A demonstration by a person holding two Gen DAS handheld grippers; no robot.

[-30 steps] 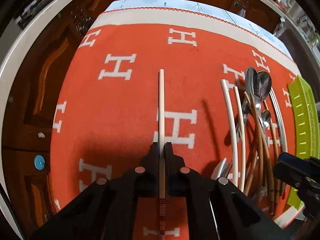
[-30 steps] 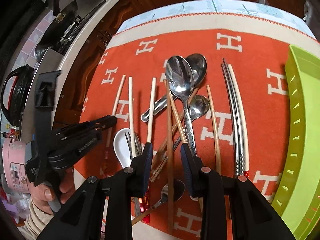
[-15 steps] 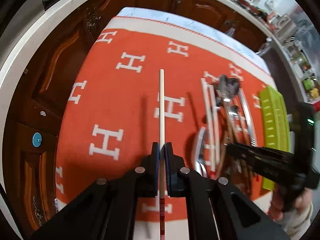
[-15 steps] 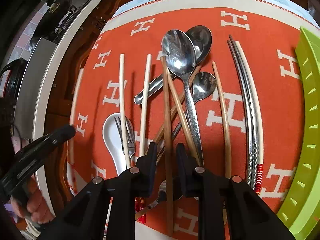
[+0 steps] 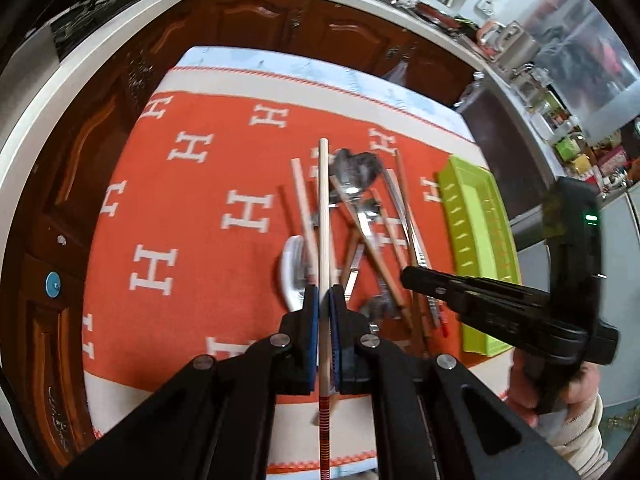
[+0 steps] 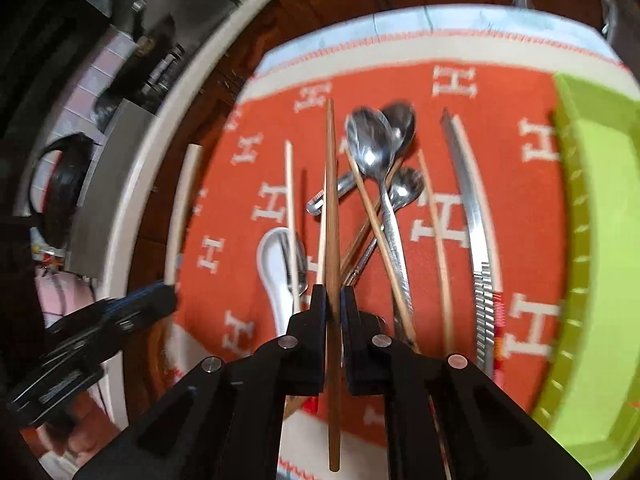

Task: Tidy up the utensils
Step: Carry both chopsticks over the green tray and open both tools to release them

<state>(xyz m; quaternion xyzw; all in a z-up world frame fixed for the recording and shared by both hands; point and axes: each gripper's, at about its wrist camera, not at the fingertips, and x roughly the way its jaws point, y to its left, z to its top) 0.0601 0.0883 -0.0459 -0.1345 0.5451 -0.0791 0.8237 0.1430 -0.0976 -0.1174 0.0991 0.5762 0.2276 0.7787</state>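
Observation:
My left gripper (image 5: 324,294) is shut on a cream chopstick (image 5: 323,216) with a red-striped end, held in the air above the utensil pile. My right gripper (image 6: 333,294) is shut on a brown wooden chopstick (image 6: 331,200), lifted off the orange cloth. Below lie steel spoons (image 6: 370,144), a white ceramic spoon (image 6: 272,260) with a fork on it, more chopsticks (image 6: 440,248) and a pair of metal chopsticks (image 6: 474,240). The right gripper shows in the left wrist view (image 5: 412,276); the left gripper shows in the right wrist view (image 6: 160,296) with its chopstick (image 6: 184,208).
A lime green tray (image 6: 596,264) stands at the right edge of the orange H-patterned cloth (image 5: 192,240); it also shows in the left wrist view (image 5: 476,240). Wooden cabinets and a white counter edge (image 5: 60,92) surround the table. Kitchen appliances sit at the far left (image 6: 60,184).
My left gripper rose and swung right with the cream chopstick. My right gripper closed on the brown chopstick and lifted it from the pile.

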